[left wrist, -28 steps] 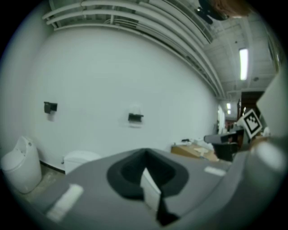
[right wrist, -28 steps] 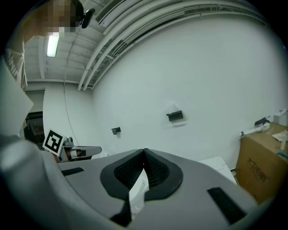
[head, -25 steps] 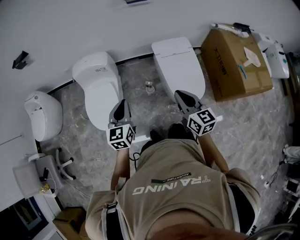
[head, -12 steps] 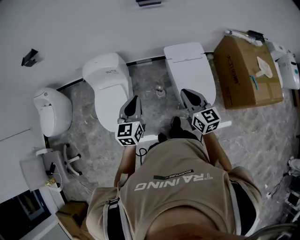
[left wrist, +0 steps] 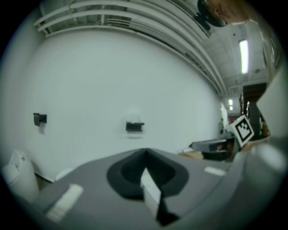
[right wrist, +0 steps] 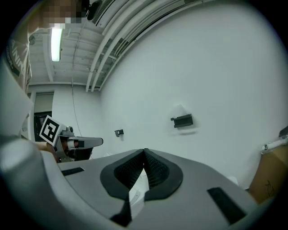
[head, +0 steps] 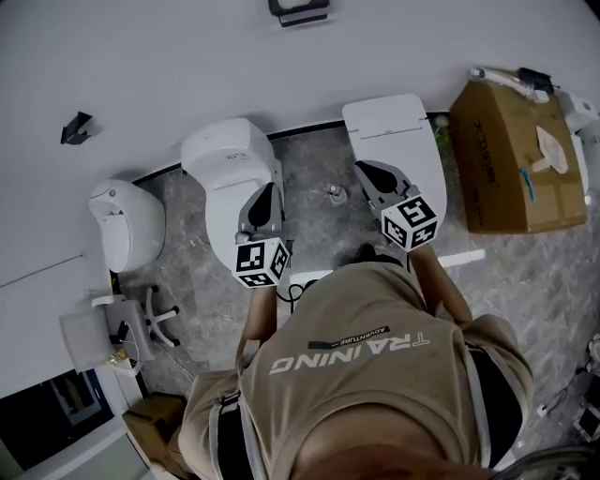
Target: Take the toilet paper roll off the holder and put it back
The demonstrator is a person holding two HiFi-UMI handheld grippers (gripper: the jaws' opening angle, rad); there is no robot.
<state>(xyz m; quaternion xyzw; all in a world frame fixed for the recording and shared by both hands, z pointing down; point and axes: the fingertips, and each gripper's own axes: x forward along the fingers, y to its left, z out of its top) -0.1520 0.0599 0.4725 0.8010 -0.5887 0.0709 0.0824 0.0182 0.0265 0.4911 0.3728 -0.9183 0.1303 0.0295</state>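
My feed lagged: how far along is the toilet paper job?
Nothing looks done. In hand: nothing, the left gripper and right gripper are both shut and empty, short of the dark wall holder. Remaining: reach it, take the roll (not visible) off, refit it.

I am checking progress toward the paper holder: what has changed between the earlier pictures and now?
Both grippers moved forward, toward the wall: the left gripper reaches further over the round toilet, the right gripper over the square toilet. Nothing was taken or released. Both stayed shut and empty; the holder is untouched.
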